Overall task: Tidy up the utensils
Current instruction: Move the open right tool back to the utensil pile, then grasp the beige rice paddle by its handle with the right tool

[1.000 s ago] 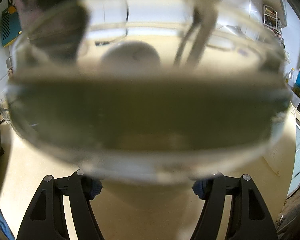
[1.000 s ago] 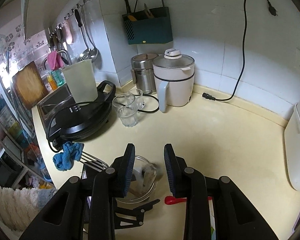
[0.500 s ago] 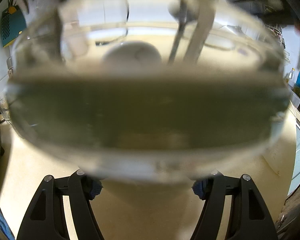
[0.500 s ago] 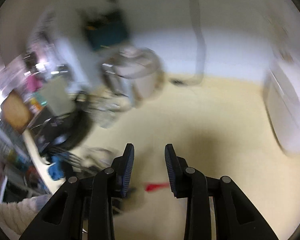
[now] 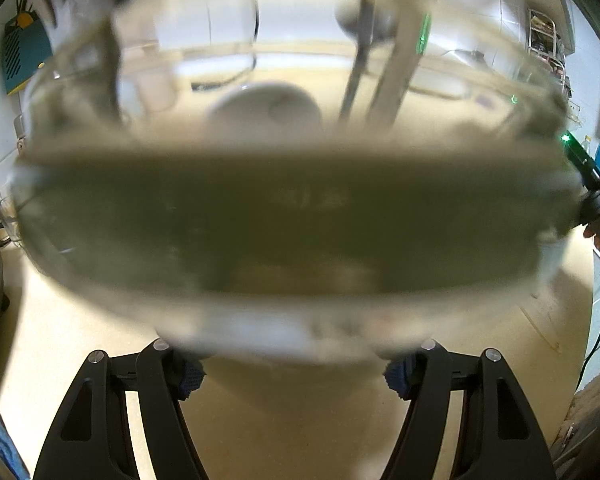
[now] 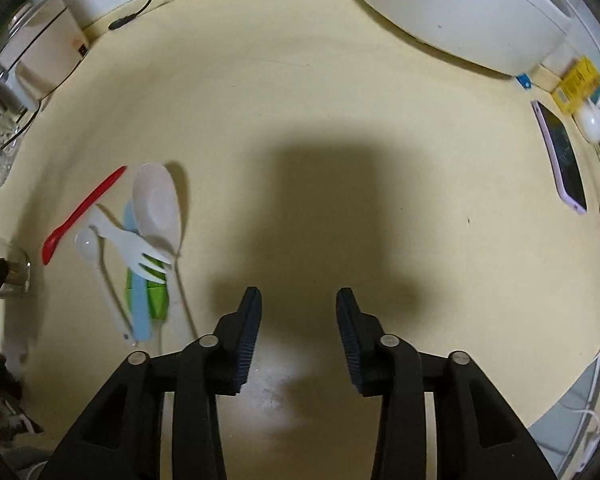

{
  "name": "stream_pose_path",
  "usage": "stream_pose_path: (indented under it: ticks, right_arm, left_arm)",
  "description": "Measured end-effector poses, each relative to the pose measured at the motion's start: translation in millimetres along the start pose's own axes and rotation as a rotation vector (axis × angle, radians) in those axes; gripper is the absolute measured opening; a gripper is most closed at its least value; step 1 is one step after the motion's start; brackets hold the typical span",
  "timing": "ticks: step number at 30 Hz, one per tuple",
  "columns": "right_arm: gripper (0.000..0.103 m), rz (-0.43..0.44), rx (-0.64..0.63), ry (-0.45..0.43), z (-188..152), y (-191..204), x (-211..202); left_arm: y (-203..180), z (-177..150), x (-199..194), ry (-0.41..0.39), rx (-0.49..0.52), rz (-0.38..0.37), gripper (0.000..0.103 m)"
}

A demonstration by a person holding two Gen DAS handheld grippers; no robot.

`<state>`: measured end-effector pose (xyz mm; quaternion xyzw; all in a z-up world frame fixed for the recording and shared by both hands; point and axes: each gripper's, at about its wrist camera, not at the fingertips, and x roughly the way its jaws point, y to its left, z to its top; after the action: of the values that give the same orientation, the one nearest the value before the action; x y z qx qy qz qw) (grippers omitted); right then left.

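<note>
Nowhere legible: yellow box (image 6: pixel 577 79) print (too blurred), phone (image 6: pixel 563 153) beside.

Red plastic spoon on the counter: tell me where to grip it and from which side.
Grip the red plastic spoon at mid-handle, coming straight down from above with the jaws across its narrow width. It lies flat on the cream counter, apart from the white fork, so the handle is unobstructed.

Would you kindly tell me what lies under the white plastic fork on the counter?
Under the white plastic fork lie a light-blue utensil handle and a green plastic piece; the fork's handle crosses a clear spoon. What kind of utensils the blue and green ones are is covered.
</note>
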<state>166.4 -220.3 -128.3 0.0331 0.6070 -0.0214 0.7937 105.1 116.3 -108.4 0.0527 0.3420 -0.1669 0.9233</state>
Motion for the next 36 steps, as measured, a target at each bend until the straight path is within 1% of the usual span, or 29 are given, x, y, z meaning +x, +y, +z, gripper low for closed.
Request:
stream_pose_path:
  ticks: [1,5,6,8,10,11,13,16,23,24,25,27,32,33,35,36]
  right_arm:
    - [0.045,0.0,0.004,-0.005,-0.2,-1.4,1.7]
    - [0.048,-0.024,-0.003,-0.04,2.6,-3.7,2.2]
    - [0.051,-0.029,-0.005,-0.046,3.6,-3.9,2.6]
    - [0.058,-0.046,-0.017,-0.065,6.1,-2.4,5.0]
    - [0.071,-0.053,-0.014,-0.088,8.9,-2.2,7.7]
    - [0.074,-0.057,-0.008,-0.096,11.4,-0.7,9.1]
    - [0.083,-0.063,0.001,-0.112,11.4,3.3,9.7]
    - [0.088,-0.067,0.002,-0.148,10.6,10.4,14.2]
    - [0.092,-0.057,-0.016,-0.179,7.7,17.8,17.0]
    - [0.095,-0.053,-0.022,-0.176,7.7,18.4,17.6]
    - [0.098,-0.045,-0.027,-0.171,8.4,19.1,18.4]
    - [0.099,-0.042,-0.035,-0.162,6.5,16.5,18.0]
    - [0.1,-0.034,-0.069,-0.112,7.6,15.8,18.7]
    - [0.099,-0.034,-0.076,-0.107,7.6,15.6,18.9]
    - [0.092,-0.039,-0.066,-0.088,8.7,13.0,15.7]
    - [0.082,-0.036,-0.053,-0.088,9.1,11.5,13.2]
  left_arm:
    - [-0.5,-0.5,-0.8,0.0,0.0,0.0,0.073]
    - [-0.9,-0.7,-1.0,0.0,0.0,0.0,0.073]
    - [-0.7,-0.5,-0.8,0.0,0.0,0.0,0.073]
    - [-0.6,-0.5,-0.8,0.0,0.0,0.0,0.073]
    - [-0.8,-0.6,-0.9,0.001,0.0,0.0,0.073]
    - [-0.9,-0.6,-0.9,0.001,0.0,0.0,0.073]
    - [-1.4,-1.2,-1.6,0.003,0.0,0.001,0.073]
    - [-2.7,-3.0,-3.2,0.005,-0.001,0.0,0.073]
    - [-2.3,-5.6,-5.9,0.006,-0.003,-0.002,0.073]
    - [-2.2,-6.4,-6.7,0.006,-0.004,-0.003,0.073]
    - [-2.1,-6.9,-7.3,0.006,-0.004,-0.003,0.073]
    - [-2.2,-6.5,-6.9,0.006,-0.004,-0.003,0.073]
    - [-0.2,-7.9,-7.8,0.006,-0.005,-0.004,0.073]
    - [-0.3,-7.9,-7.7,0.006,-0.004,-0.003,0.073]
    - [-0.2,-8.4,-8.3,0.006,-0.004,-0.003,0.073]
    - [-0.3,-7.6,-7.6,0.006,-0.004,-0.003,0.073]
